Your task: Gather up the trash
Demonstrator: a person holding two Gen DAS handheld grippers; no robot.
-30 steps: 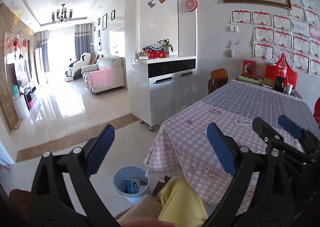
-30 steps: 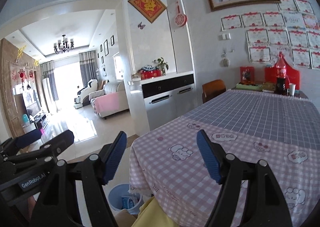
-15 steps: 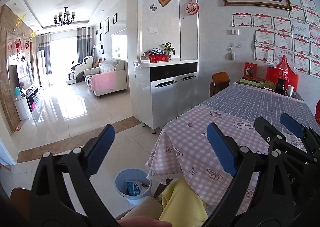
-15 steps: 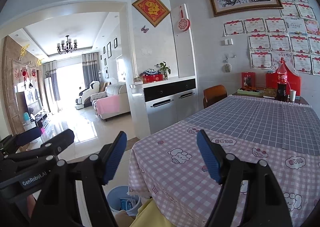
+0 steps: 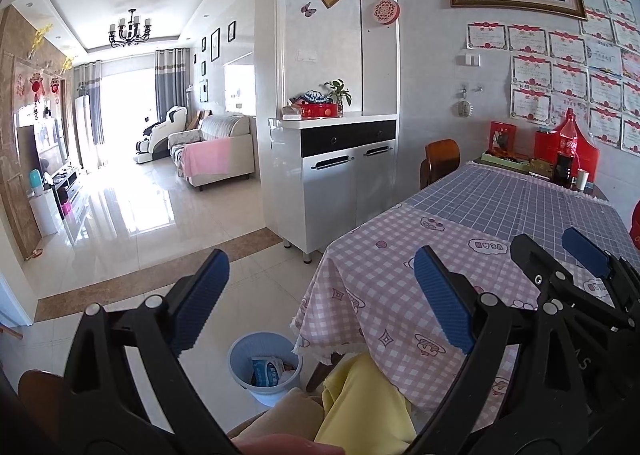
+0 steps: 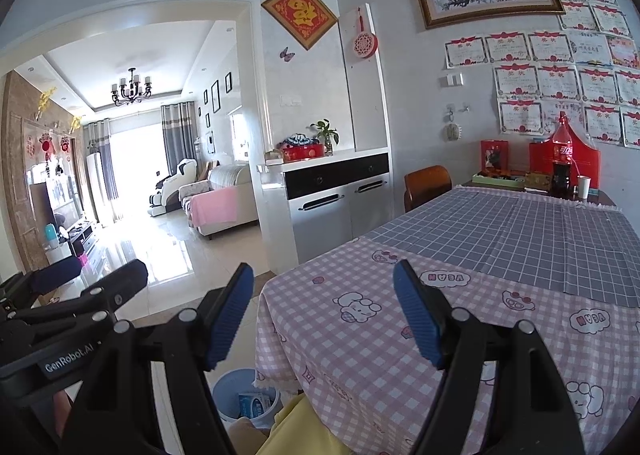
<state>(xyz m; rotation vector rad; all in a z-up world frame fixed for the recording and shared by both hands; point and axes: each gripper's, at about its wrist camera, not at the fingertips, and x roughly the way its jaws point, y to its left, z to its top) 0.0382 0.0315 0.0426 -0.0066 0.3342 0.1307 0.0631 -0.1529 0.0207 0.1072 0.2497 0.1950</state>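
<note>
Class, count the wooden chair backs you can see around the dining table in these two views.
1. A brown chair back stands at the far left corner of the table, beside the white cabinet. Others may be hidden behind the tablecloth.

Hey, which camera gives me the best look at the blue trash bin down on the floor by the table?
The left wrist view. There the blue trash bin shows its whole rim and the packaging inside, between the gripper's fingers. In the right wrist view the bin sits at the bottom edge, partly hidden by the tablecloth corner and a yellow garment.
</note>
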